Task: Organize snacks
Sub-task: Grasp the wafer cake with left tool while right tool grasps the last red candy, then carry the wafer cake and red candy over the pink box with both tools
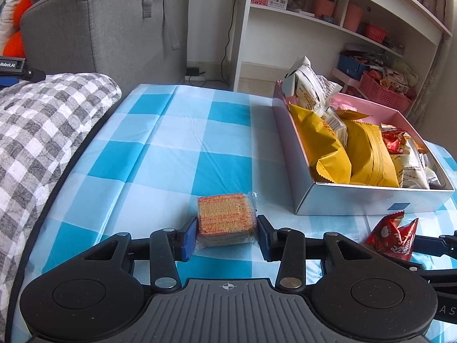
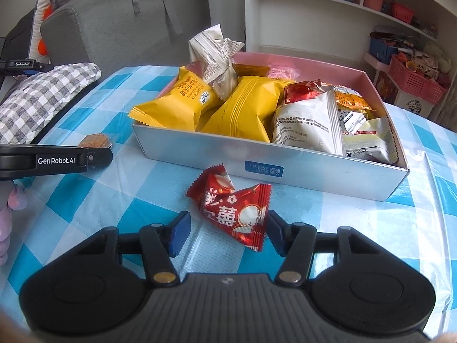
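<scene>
A clear-wrapped pack of orange crackers (image 1: 224,217) lies on the blue-checked tablecloth (image 1: 171,131). My left gripper (image 1: 226,235) is shut on it, one blue pad against each side. A red foil snack pack (image 2: 234,208) lies in front of the silver box (image 2: 200,154). It sits between the pads of my right gripper (image 2: 227,234), which is open. The right pad is at the pack's edge and the left pad stands apart from it. The box, pink inside, holds yellow, white and red snack bags. The red pack (image 1: 394,237) also shows in the left wrist view.
A grey-checked cushion (image 1: 42,131) borders the table's left edge, with a grey sofa (image 1: 108,28) behind it. A white shelf unit (image 1: 328,28) and pink baskets (image 1: 382,91) stand beyond the box. Bare cloth lies left of the box.
</scene>
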